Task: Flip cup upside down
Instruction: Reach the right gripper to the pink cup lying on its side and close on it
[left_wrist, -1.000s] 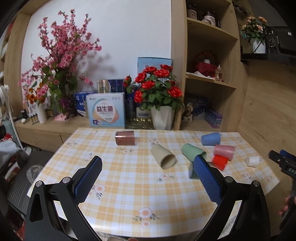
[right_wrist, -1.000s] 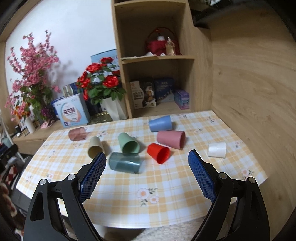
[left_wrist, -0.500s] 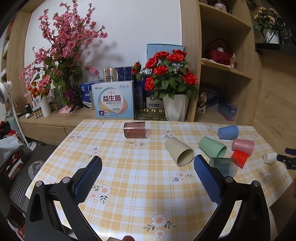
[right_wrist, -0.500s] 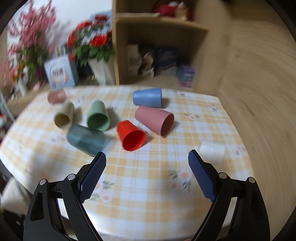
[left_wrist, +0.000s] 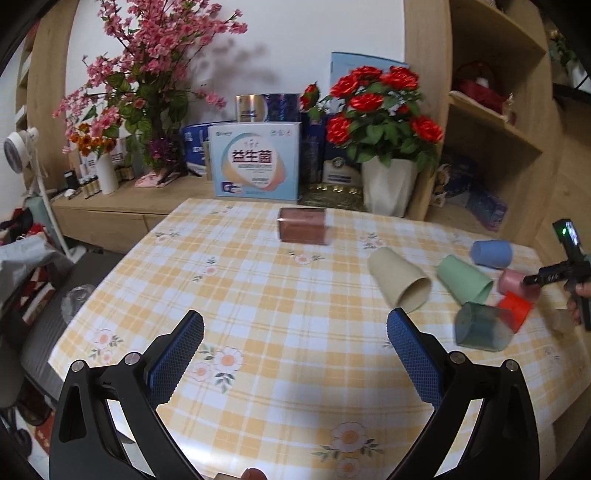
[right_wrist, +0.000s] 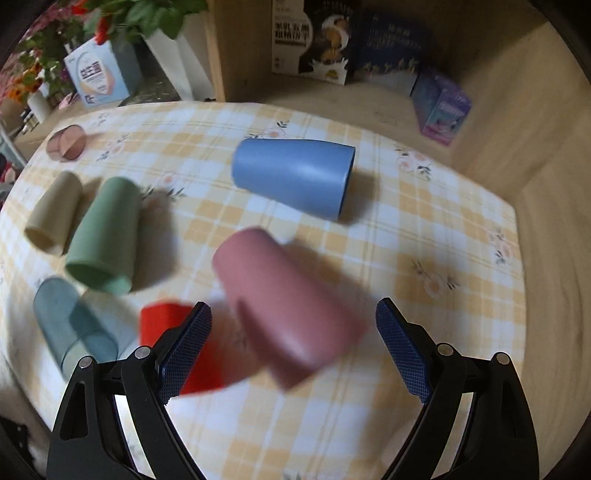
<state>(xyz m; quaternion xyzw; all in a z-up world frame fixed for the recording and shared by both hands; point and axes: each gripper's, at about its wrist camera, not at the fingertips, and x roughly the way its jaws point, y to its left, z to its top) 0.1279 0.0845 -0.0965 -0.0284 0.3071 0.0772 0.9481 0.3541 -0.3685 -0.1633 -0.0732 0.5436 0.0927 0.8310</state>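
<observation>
Soft even daylight, fisheye-bent edges, motion-blurred right wrist view.

1. The table cover (left_wrist: 280, 317) looks like smooth, slightly shiny plastic cloth.
2. The pink cup (right_wrist: 284, 310) and blue cup (right_wrist: 295, 177) look matt and smooth — like plastic.
3. The teal cup (right_wrist: 74, 328) is see-through.
4. The right gripper (right_wrist: 293, 347) has black, hard-looking arms; its blue pads (right_wrist: 186, 350) are rough and bumpy.
5. The shelf (left_wrist: 491, 122) is pale wood.
</observation>
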